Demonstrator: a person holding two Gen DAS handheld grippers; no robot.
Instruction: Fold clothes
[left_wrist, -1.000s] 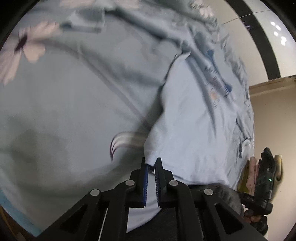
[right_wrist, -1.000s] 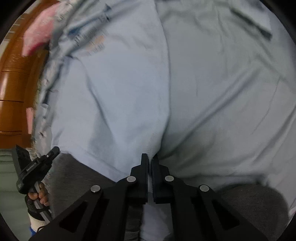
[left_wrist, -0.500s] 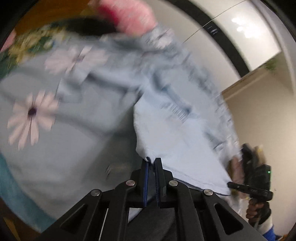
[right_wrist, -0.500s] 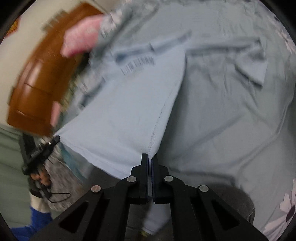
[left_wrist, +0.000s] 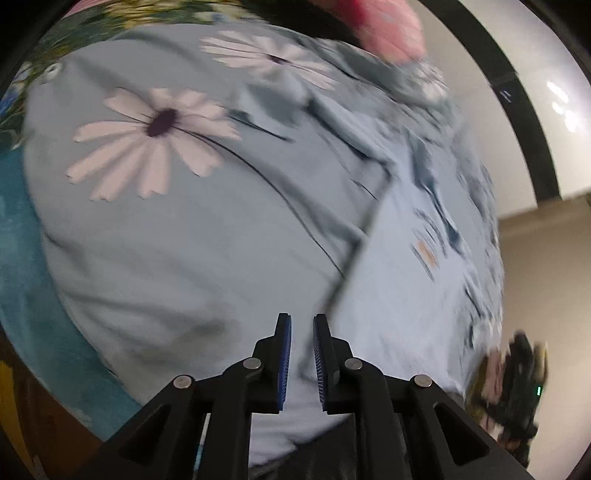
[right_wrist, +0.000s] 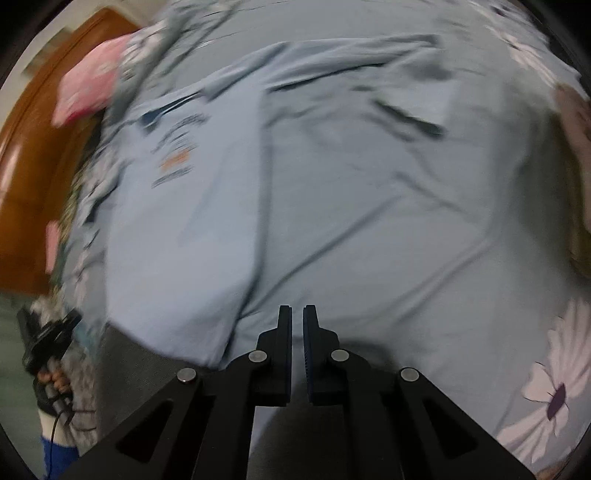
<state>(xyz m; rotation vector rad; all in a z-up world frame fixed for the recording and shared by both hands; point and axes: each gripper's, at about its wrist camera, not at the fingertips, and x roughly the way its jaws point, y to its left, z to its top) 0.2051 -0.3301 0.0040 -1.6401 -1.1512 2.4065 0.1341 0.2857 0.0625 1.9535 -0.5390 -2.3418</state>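
A light-blue T-shirt (left_wrist: 406, 295) (right_wrist: 184, 240) with a small printed logo lies on the bedsheet, blurred by motion; its straight long edge runs down toward both grippers. My left gripper (left_wrist: 301, 323) hovers over the shirt's near hem. Its jaws are opening, a clear gap shows between the blue pads, and no cloth is pinched there. My right gripper (right_wrist: 297, 312) is shut to a thin slit just right of the shirt's lower corner, with nothing seen between its fingers. Each gripper shows small at the edge of the other's view.
The grey-blue bedsheet (left_wrist: 184, 258) (right_wrist: 406, 240) carries large pale daisy prints (left_wrist: 155, 140). A pink pillow (right_wrist: 88, 88) (left_wrist: 388, 29) lies at the bed's head by a brown wooden headboard (right_wrist: 29, 166). Dark grey fabric (right_wrist: 129, 369) lies just below the shirt's hem.
Both grippers held the shirt's hem and have let it go and drawn back from it. The left jaws have parted. The shirt has settled onto the sheet.
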